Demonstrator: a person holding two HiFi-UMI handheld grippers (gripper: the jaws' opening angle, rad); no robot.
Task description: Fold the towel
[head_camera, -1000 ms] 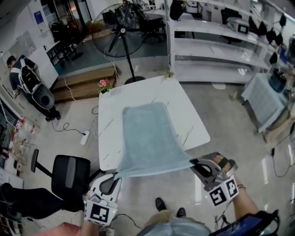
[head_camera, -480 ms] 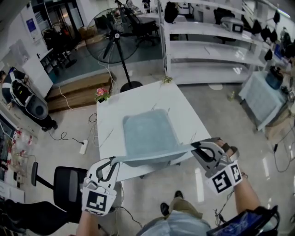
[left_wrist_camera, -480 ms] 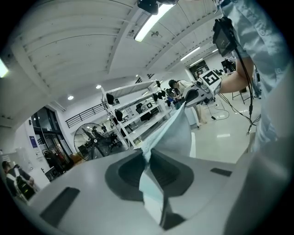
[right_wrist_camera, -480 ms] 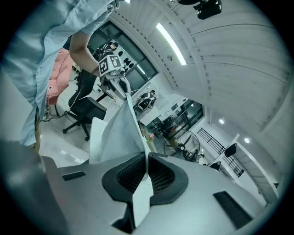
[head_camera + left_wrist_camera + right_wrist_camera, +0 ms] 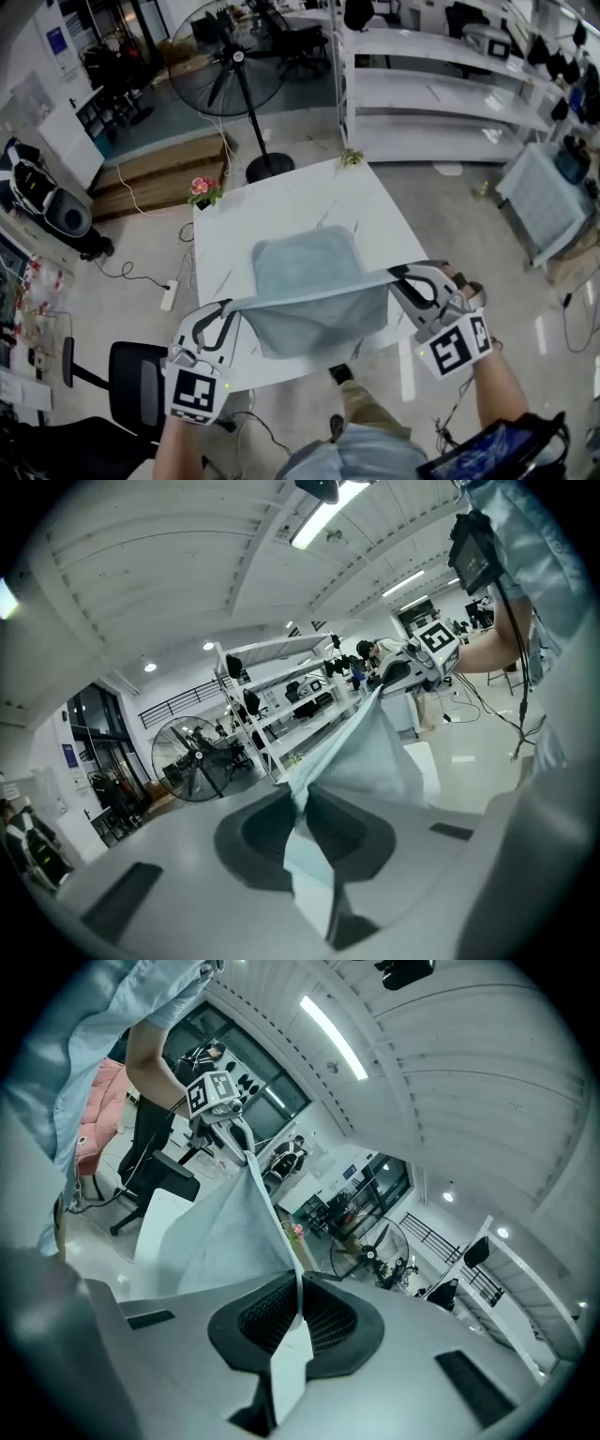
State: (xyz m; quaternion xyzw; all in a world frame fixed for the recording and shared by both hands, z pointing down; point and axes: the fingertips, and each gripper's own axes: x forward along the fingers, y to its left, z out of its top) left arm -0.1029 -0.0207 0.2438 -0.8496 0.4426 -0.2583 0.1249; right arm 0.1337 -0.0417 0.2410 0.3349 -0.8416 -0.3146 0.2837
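- The towel, pale blue, is on the white bench. Its far part lies flat around the middle of the top. Its near edge is lifted and stretched in a taut line toward 6 o'clock.
- The left tongs are clenched on the towel's near left corner, at about 8 o'clock of the cloth. The left gripper view shows the fabric pinched between the two pads, with a tail poking out behind.
- The right tongs are clamped on the near right corner, at about 4 o'clock. The right gripper view shows a thin pleat of cloth squeezed between the ribbed pads.
- Between the two grips the cloth sags in a shallow pouch that hangs over the near part of the bench.
- Step in hand, as I judge it: the first fold, with the near edge raised and being brought over toward the far edge at 12 o'clock.
- The next move calls for carrying both corners level and together toward 12 o'clock. The edge should stay tight so the pouch rolls over without bunching.
- Then the corners should come down onto the far corners, edges matched, before either grip lets go.
- A standing fan is on the floor beyond the bench at 11 o'clock, well apart from the work.
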